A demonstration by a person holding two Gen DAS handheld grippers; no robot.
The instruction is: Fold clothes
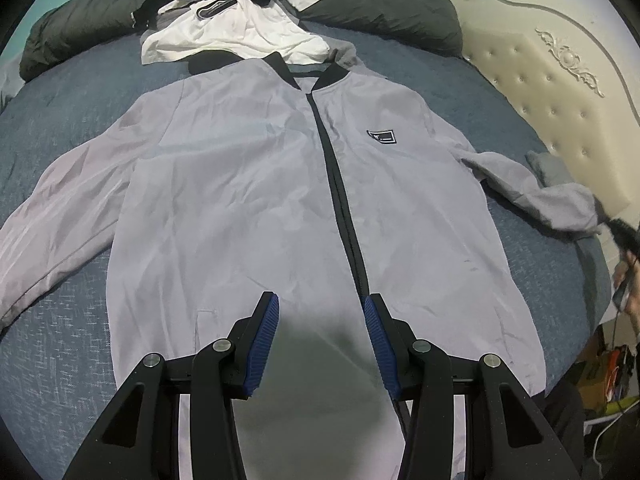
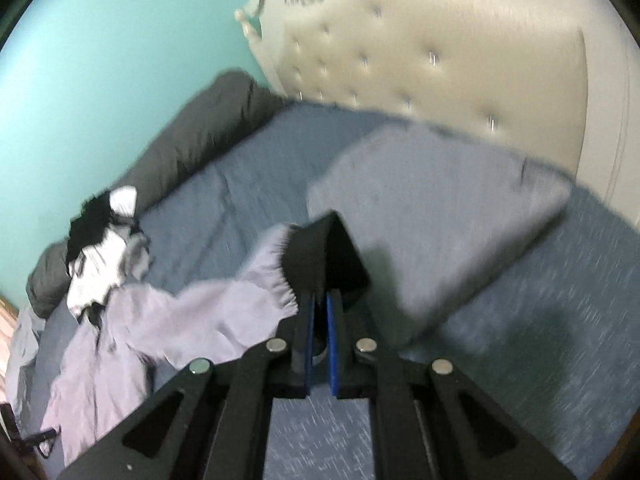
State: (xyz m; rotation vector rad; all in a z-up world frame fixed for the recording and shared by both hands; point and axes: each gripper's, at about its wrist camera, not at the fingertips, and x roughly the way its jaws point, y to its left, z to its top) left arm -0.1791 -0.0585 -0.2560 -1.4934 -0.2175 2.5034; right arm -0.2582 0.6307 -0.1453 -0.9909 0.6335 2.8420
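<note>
While the grey jacket (image 1: 256, 184) lies front-up and zipped on the blue bed (image 1: 60, 360), its long axis runs from the near hem to the far black collar (image 1: 316, 74), following the dark zipper line (image 1: 340, 200). At far left, the left sleeve (image 1: 56, 220) trails outward and toward the near side, flat on the bedding. Centre, the left claw (image 1: 322, 344) hovers over the hem with its blue pads (image 1: 264, 344) spread wide and nothing between them; the zipper passes just beside its right pad. Beyond the collar rests a heap of white and black garments (image 1: 228, 28) against a dark bolster (image 1: 384, 12). At right, the right sleeve (image 1: 532, 192) stretches out toward the tufted headboard (image 1: 560, 92), its black cuff (image 2: 308, 256) pinched in the right claw (image 2: 320, 312), whose pads are nearly together on the fabric; this view is motion-blurred. A grey-blue pillow (image 2: 440, 216) sits just beyond that cuff. The coming fold probably turns on this relation: the held sleeve lies to the right of the body panel, so it must travel leftward across the zipper, crosswise to the long axis. The right claw is much the nearer to that sleeve.
</note>
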